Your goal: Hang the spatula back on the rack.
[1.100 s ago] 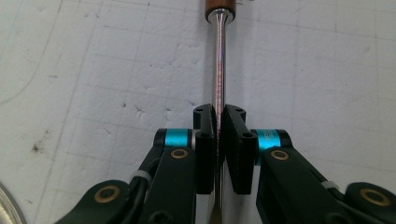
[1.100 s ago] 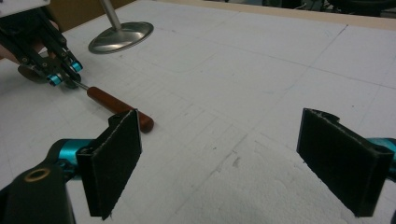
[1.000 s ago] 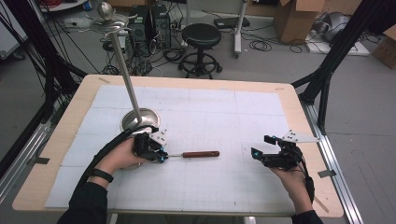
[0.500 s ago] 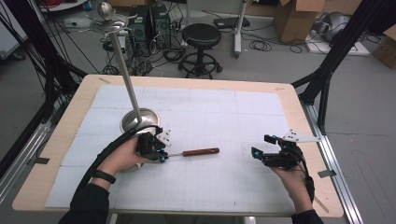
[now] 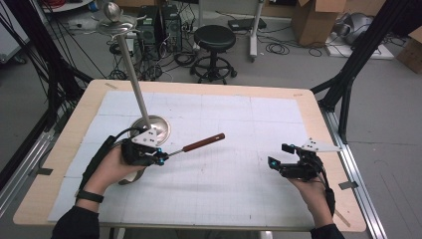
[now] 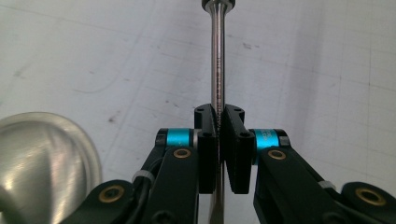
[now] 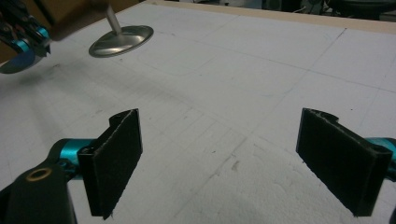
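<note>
Screwdriver [image 5: 196, 145] sits clamped by its metal shaft between the closed jaws of the left gripper [image 5: 161, 156], its reddish handle sticking out beyond the fingertips, tilted up off the table [image 5: 239, 189]. Right gripper [image 5: 272, 162] hovers well apart, jaws spread wide with nothing between them.

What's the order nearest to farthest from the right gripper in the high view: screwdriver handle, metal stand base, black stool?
From the right gripper:
1. Screwdriver handle, to its left, mid-table.
2. Metal stand base, farther left, beside the left gripper.
3. Black stool, on the floor beyond the table.
</note>
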`<state>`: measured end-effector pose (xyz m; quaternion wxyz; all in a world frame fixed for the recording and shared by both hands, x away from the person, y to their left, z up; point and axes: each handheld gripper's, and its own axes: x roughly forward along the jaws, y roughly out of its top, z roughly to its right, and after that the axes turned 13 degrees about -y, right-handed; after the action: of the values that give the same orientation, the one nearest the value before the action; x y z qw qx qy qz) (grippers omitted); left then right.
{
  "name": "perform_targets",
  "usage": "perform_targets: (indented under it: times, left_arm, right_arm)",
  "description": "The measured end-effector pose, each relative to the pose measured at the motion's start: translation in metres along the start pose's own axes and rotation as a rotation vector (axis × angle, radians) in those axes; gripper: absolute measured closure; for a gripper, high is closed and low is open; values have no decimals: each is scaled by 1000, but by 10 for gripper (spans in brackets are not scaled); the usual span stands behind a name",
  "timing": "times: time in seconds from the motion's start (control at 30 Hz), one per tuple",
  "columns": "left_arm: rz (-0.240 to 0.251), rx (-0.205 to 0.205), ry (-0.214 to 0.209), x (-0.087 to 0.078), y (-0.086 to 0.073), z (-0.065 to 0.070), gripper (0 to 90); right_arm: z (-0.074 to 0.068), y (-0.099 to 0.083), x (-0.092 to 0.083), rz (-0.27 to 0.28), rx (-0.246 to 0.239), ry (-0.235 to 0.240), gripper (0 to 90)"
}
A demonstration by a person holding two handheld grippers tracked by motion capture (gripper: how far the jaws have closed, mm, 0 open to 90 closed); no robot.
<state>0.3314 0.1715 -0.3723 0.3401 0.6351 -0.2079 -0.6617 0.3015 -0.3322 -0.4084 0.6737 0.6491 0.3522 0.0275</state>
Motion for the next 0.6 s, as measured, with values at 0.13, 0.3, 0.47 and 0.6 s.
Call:
perform_targets:
  times: [0.13,0.3,0.47,0.6]
  left_arm:
    - [48,-4,42,-14,-7,3,845]
    - [115,-29,73,-36,-21,7,846]
    - [226,-39,109,-60,-35,14,845]
    - [288,-33,146,-81,-46,19,845]
  right_arm:
    - [0,0,0,3,-2,-2,136]
    - [0,0,1,0,-1,-2,136]
    - [-1,0,1,-5,-4,-6,136]
    - [-1,0,1,-4,-4,-8,136]
